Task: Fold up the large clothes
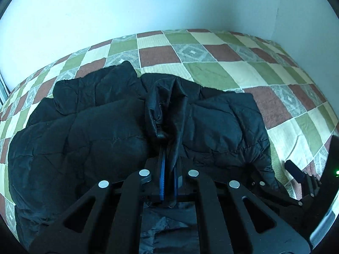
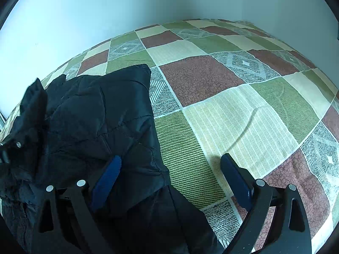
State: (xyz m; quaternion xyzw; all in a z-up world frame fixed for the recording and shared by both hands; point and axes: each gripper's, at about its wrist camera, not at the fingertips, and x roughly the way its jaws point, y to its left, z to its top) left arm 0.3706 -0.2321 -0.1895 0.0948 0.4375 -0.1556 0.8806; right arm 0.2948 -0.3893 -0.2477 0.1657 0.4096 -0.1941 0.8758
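Observation:
A black quilted jacket (image 1: 95,131) lies bunched on a checked bedspread (image 1: 211,69). My left gripper (image 1: 168,148) is shut on a raised fold of the jacket's thin black fabric (image 1: 175,105), pinched between its blue pads. In the right wrist view the jacket (image 2: 101,116) fills the left half. My right gripper (image 2: 171,160) is open and empty over the jacket's right edge, its left finger (image 2: 108,177) above the jacket and its right finger (image 2: 235,175) above the bedspread (image 2: 233,116). The right gripper also shows in the left wrist view (image 1: 296,171) at the right edge.
The bed is set against pale walls (image 1: 148,6) behind and to the right, meeting in a corner (image 1: 277,12). Bare bedspread stretches to the right of the jacket (image 2: 264,74). The left gripper's linkage (image 2: 10,148) shows at the left edge of the right wrist view.

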